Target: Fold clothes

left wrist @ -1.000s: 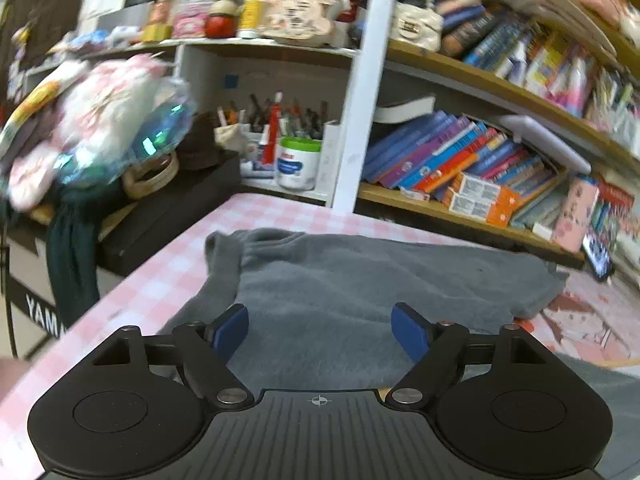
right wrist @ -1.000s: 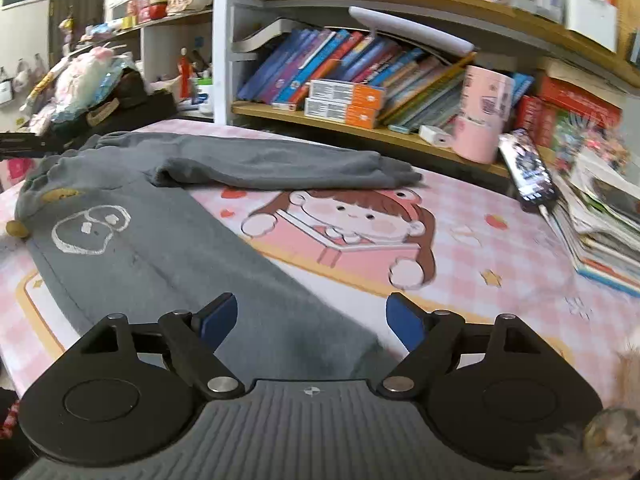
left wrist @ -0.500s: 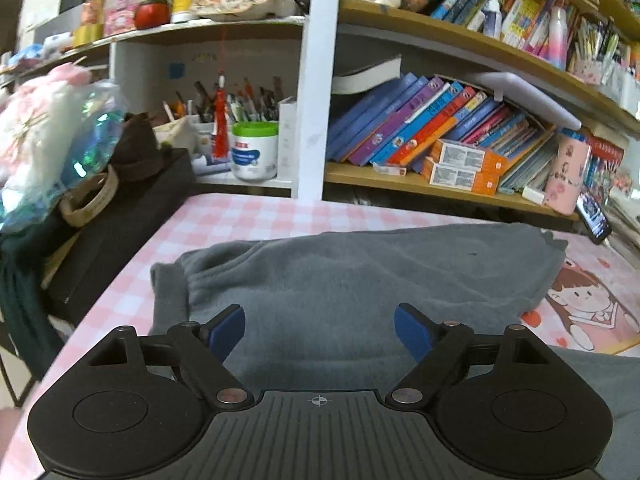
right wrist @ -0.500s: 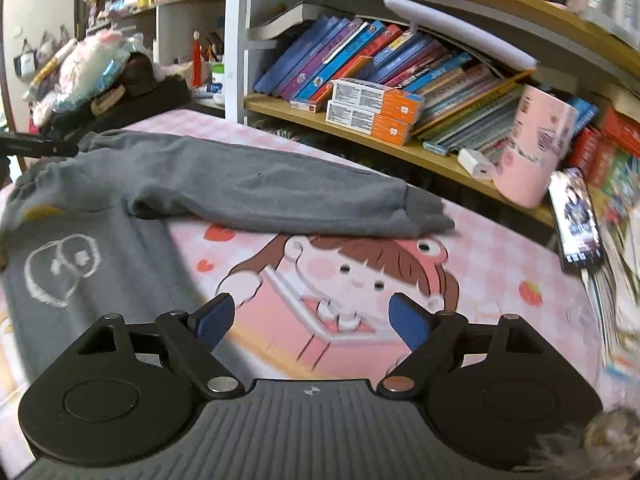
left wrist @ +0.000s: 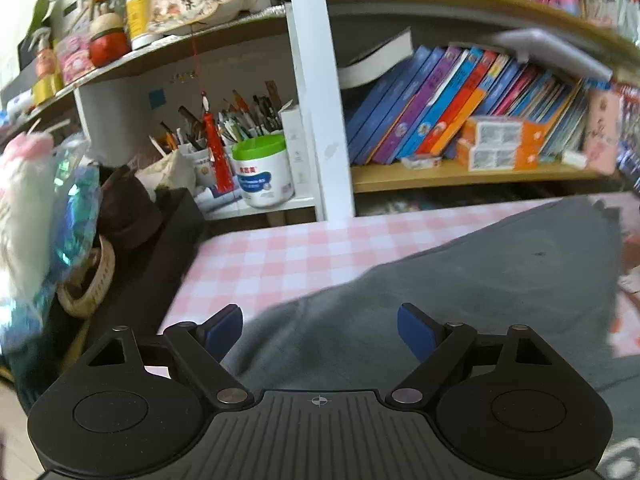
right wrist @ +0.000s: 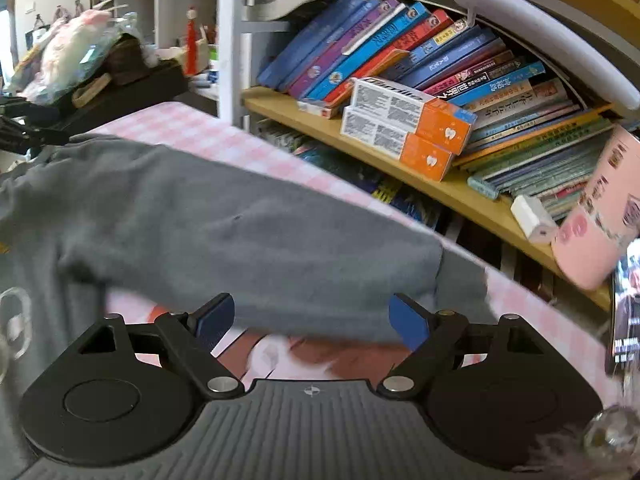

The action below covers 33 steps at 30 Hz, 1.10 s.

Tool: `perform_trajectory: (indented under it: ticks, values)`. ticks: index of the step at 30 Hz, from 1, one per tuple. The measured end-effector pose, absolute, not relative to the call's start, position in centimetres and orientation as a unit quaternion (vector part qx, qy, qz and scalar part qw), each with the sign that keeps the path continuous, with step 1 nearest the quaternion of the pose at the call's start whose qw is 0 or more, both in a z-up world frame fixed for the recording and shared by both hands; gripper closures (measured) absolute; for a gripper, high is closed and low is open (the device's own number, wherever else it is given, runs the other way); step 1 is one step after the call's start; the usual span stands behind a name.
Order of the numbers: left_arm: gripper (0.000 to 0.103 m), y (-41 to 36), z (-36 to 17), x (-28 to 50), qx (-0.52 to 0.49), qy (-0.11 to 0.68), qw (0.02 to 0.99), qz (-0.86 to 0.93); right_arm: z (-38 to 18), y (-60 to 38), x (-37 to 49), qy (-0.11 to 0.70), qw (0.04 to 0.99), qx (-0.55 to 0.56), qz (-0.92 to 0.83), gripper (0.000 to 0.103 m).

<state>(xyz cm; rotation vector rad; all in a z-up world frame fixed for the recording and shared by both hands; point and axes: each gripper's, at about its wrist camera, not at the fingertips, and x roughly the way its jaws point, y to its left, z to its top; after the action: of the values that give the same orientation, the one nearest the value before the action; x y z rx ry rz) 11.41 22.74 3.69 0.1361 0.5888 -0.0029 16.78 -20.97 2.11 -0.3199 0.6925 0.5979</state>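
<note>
Grey sweatpants (left wrist: 460,292) lie spread on the pink checked table (left wrist: 288,252). In the right wrist view one grey leg (right wrist: 248,236) stretches across, its cuff (right wrist: 460,280) at the right. My left gripper (left wrist: 320,330) is open and empty, low over the waist end of the pants near the table's left edge. My right gripper (right wrist: 310,320) is open and empty, just in front of the leg near its cuff. A white printed figure (right wrist: 14,320) on the pants shows at the far left.
A bookshelf with leaning books (right wrist: 420,60) and orange boxes (right wrist: 404,128) stands right behind the table. A pink cup (right wrist: 600,216) and a phone (right wrist: 626,312) sit at the right. A black keyboard case (left wrist: 152,264) with clutter borders the table's left edge. Pen pots (left wrist: 262,172) stand behind.
Both grippers have moved forward and down towards the pants. The left has swung left to the waist end; the right has closed in on the leg near the cuff. Both stay open.
</note>
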Motion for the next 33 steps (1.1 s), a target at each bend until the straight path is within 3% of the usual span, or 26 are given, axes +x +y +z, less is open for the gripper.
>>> perform_trajectory:
  ticks: [10, 33]
  values:
    - [0.016, 23.8, 2.1, 16.7, 0.089, 0.305, 0.948, -0.008, -0.4, -21.8, 25.8, 0.381, 0.883, -0.108, 0.253, 0.019]
    - [0.021, 25.4, -0.4, 20.8, 0.105, 0.330, 0.934, -0.092, -2.7, -20.7, 33.0, 0.374, 0.859, -0.177, 0.302, 0.022]
